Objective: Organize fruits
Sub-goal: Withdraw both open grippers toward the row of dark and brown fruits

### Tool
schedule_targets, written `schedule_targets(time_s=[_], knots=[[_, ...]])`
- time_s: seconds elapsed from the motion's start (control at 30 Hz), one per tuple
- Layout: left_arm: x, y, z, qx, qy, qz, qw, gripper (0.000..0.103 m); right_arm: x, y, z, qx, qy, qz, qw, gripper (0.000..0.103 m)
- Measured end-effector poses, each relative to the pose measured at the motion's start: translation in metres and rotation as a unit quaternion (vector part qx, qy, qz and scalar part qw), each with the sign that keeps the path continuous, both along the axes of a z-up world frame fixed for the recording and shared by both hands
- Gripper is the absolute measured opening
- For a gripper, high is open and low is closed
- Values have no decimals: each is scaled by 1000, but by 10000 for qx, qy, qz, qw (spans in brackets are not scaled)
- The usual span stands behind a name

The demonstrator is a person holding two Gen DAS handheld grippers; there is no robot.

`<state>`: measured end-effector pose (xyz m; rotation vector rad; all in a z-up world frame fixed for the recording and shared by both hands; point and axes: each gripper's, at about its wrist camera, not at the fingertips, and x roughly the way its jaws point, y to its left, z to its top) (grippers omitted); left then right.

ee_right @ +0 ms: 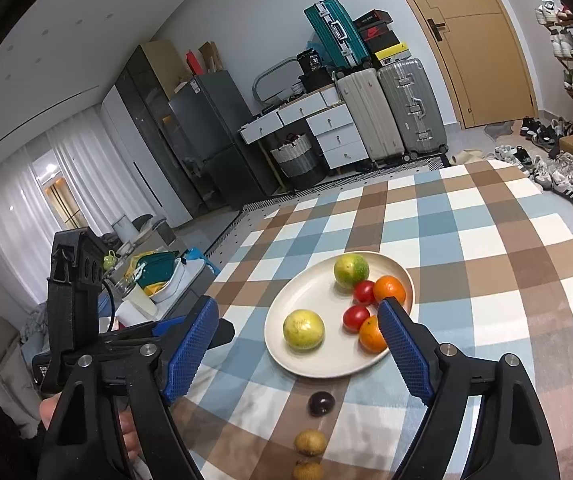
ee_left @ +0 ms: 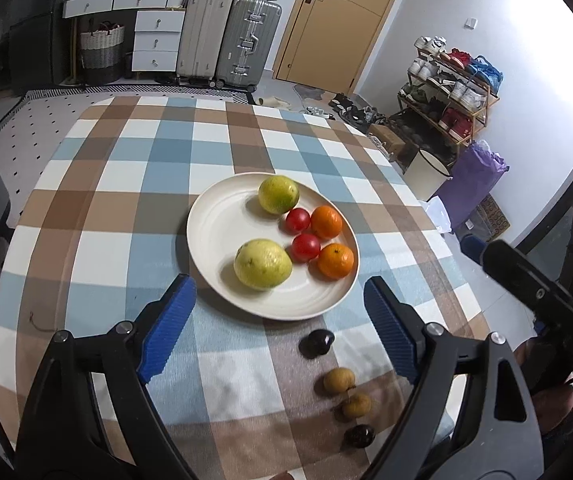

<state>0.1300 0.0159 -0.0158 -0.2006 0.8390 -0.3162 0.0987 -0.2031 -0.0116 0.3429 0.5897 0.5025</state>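
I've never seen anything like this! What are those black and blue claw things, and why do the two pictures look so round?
They are hand-held grabbers; a person carries one in each hand. A wide-eyed camera on each bends the picture round. One picture looks along the left gripper, the other along the right gripper. Both are open and hold nothing. On the checked tablecloth a white plate carries two yellow-green fruits, two small red ones and two oranges. Four small fruits, dark and tan, line up on the cloth nearby.

Six fruits (ee_left: 263, 264) sit on the plate (ee_left: 214, 240), itself on the table (ee_left: 86, 208); four smaller fruits (ee_left: 317, 343) line up before the plate.
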Motion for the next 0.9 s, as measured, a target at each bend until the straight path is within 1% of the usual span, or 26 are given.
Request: schedule_targets(time_s=[0.1, 0.27, 0.3, 0.37, 0.4, 0.47, 0.63, 0.7, 0.77, 0.87, 0.9], knots=[[-9, -1, -2, 21, -8, 7, 10000, 85, -8, -3, 0, -10, -46, -43, 10000, 88], [-22, -4, -7, 4, 11, -40, 10000, 87, -21, -6, -1, -43, -81, -73, 9999, 89], [-25, -5, -9, 16, 30, -68, 10000, 88, -23, -6, -2, -48, -82, -78, 9999, 91], [-31, -8, -13, 34, 66, -155, 9999, 93, -29, -7, -4, -58, -86, -118, 9999, 94], [-36, -10, -15, 55, 79, -199, 9998, 98, -30, -8, -5, -60, -86, -133, 9999, 94], [-43, -12, -19, 56, 88, -241, 9997, 101, -34, -8, -8, -79, -70, -140, 9998, 94], [-56, -17, -32, -61, 225, -417, 9989, 102, -43, -9, -14, -141, 10, -161, 9998, 94], [-59, -20, -39, -174, 344, -641, 9972, 102, -46, -10, -16, -160, 25, -176, 9997, 96], [-64, -27, -47, -195, 465, -822, 9953, 102, -50, -11, -17, -163, 29, -195, 9997, 98], [-71, -38, -58, -71, 550, -988, 9936, 102, -55, -12, -19, -179, 51, -187, 9997, 98], [-73, -43, -63, 28, 627, -1051, 9925, 102, -56, -12, -20, -193, 60, -191, 9996, 98]])
